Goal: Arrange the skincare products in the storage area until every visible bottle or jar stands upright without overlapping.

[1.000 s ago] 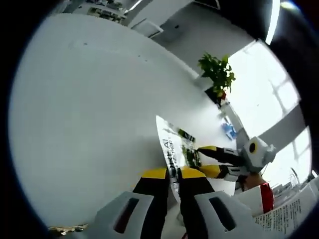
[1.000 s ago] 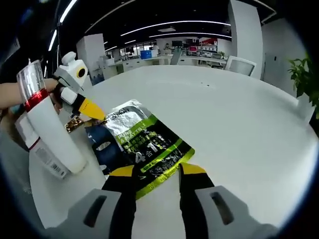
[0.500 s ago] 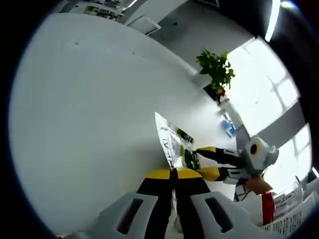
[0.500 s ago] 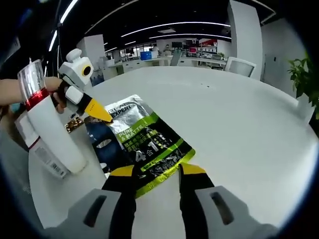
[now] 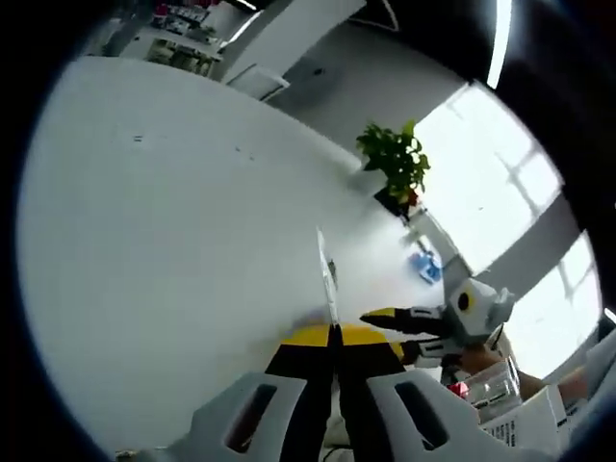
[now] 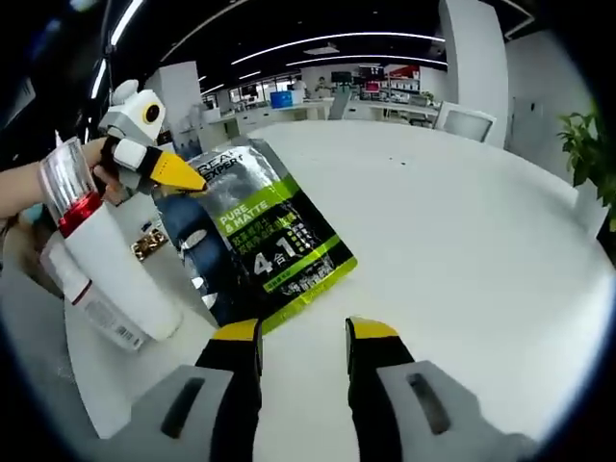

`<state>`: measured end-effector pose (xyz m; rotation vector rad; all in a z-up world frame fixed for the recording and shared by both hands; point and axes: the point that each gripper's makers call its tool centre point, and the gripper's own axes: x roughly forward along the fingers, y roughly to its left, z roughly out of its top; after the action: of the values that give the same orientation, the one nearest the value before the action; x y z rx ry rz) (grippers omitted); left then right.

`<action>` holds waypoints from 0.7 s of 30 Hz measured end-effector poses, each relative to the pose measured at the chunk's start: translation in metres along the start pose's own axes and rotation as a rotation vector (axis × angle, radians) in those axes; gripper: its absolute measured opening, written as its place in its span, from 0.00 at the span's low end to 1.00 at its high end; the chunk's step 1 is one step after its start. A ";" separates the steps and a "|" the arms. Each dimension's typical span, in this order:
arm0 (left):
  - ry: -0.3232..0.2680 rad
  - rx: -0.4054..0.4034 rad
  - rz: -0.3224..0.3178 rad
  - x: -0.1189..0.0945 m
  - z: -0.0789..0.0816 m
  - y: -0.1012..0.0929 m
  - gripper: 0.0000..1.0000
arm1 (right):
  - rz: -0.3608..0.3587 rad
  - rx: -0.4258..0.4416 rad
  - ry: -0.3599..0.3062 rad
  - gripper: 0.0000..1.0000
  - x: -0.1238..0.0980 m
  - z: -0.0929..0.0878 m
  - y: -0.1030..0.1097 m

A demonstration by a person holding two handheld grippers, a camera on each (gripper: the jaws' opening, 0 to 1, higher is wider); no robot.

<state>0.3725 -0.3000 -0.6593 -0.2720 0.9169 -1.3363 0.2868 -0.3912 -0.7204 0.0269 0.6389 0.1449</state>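
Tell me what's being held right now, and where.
The left gripper pinches the green-and-black sachet at its top edge. The right gripper is open, holding nothing.

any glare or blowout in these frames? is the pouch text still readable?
Left gripper view: windows blown out white, plant backlit, pouch seen edge-on, so no text. Right gripper view: even lighting, ceiling strip lights bright but contained; pouch shows glare on its silver top, yet the large "4" and green band read; fisheye bends the table edge.
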 end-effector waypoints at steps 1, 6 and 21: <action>-0.008 0.028 0.012 -0.005 0.003 0.000 0.00 | 0.001 0.000 -0.004 0.35 -0.002 0.003 0.001; -0.046 0.104 0.058 -0.027 0.019 0.004 0.00 | -0.002 -0.012 -0.018 0.35 -0.011 0.014 0.006; -0.082 0.340 0.224 -0.093 0.041 0.004 0.00 | 0.009 -0.024 -0.086 0.35 -0.048 0.046 0.028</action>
<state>0.4080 -0.2276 -0.5969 0.0386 0.6180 -1.2383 0.2724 -0.3692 -0.6529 0.0125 0.5513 0.1589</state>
